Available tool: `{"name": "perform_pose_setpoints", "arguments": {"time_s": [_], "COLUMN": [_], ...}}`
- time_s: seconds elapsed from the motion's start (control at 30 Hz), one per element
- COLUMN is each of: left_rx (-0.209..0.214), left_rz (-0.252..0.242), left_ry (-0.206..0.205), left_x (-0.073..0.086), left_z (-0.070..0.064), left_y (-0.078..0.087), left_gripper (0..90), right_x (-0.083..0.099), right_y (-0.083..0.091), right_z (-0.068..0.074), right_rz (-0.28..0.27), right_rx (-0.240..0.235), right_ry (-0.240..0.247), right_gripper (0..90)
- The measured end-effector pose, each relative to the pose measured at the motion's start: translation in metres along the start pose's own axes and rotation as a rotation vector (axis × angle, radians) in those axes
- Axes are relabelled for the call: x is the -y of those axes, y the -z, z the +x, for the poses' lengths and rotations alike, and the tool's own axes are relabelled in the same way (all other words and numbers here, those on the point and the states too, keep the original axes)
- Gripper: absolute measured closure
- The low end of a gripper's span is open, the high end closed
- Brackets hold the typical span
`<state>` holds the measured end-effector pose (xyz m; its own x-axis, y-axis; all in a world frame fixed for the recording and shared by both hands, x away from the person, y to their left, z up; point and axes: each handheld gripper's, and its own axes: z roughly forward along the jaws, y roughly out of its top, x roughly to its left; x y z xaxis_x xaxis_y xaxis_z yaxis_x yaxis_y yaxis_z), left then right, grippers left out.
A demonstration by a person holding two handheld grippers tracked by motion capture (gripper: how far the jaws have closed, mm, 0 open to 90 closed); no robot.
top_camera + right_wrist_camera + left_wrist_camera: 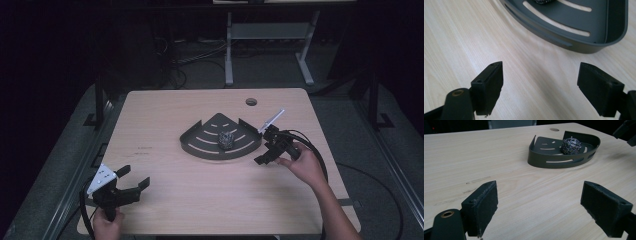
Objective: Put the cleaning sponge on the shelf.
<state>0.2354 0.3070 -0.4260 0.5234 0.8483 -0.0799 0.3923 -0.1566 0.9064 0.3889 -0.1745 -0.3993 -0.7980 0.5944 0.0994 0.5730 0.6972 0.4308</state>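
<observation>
Resting centrally on the light wooden worktop (210,190): one dark grey slotted fan-shaped metal tray (200,141) holding one steel-wool ball (226,139); two tongs, left tongs (134,178) at 7 o'clock, right tongs (265,146) at 3 o'clock, both spread, empty.

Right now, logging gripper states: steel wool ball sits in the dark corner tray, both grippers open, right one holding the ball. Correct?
Not quite. The right gripper holds nothing: the right gripper view shows its jaws apart over bare table. The steel wool ball lies in the corner tray; the left gripper is open too.
</observation>
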Motion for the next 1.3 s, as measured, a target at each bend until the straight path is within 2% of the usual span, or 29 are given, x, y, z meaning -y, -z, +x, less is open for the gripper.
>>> {"name": "perform_pose_setpoints", "arguments": {"time_s": [0.3, 0.73, 1.3], "left_rx": [0.0, 0.003, 0.007], "left_rz": [0.001, 0.005, 0.006], "left_ry": [-0.003, -0.007, -0.008], "left_x": [0.0, 0.0, 0.0], "left_z": [0.0, -0.002, -0.002], "left_y": [0.0, -0.001, -0.003], "left_gripper": [13.7, 13.7, 13.7], "right_x": [0.013, 0.03, 0.056], "right_y": [0.0, 0.002, 0.0], "right_z": [0.001, 0.003, 0.008], "right_rz": [-0.001, -0.036, -0.035], "right_rx": [-0.002, -0.014, -0.005], "right_ry": [-0.011, -0.03, -0.041], "right_gripper": [20.4, 20.6, 20.6]}}
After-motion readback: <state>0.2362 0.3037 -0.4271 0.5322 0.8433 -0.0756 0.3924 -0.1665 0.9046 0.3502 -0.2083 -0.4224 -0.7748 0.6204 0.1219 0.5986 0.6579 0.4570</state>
